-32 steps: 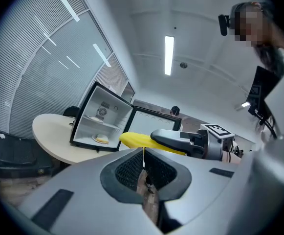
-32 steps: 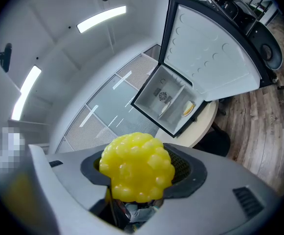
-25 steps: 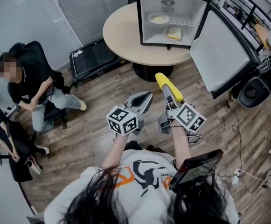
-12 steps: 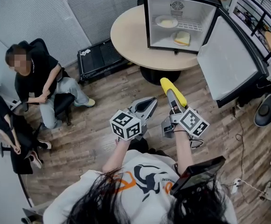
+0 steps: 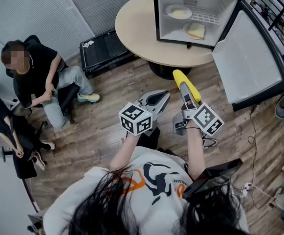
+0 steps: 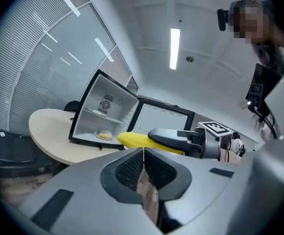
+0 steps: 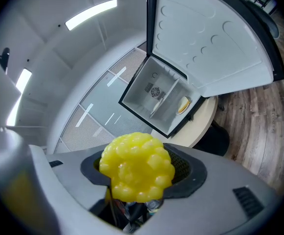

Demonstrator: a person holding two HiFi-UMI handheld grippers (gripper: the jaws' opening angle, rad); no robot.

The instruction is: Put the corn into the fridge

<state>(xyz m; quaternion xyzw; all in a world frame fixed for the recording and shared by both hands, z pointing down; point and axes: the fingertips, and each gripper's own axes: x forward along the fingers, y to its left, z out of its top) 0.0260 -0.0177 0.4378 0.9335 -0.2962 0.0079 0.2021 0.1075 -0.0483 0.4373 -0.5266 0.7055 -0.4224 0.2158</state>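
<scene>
- Over the last second the person has stepped closer. The open fridge (image 5: 163,13) and the round bench (image 5: 139,28) under it now sit nearer in the head view, ahead of both grippers. My read: this is the carry leg of the task, with the approach part done and the placing not begun.
- The hold has not changed. The right gripper (image 5: 185,89) still has its jaws clamped on the corn (image 5: 179,77).
- The yellow cob lies lengthwise along the jaws and its far end sticks out past the tips toward the fridge. The right gripper view shows the cob end-on, seated between the two pads.
- The left gripper (image 5: 166,94) has its jaws pressed together with nothing between them. It rides just beside the right one, on the corn's left, and seems to have no job at present.
- The fridge door (image 5: 251,58) is swung wide, off to the right of the jaws, so the opening is clear.
- Inside, beyond the corn tip, a plate (image 5: 179,12) sits on the upper shelf and a pale piece of food (image 5: 196,31) lies lower down.
- The corn is still in the air over wood floor, well short of the bench edge. I judge it needs more forward travel, then a reach into the cavity.
- A seated person (image 5: 36,75) is far to the left of the jaws, out of the path.
</scene>
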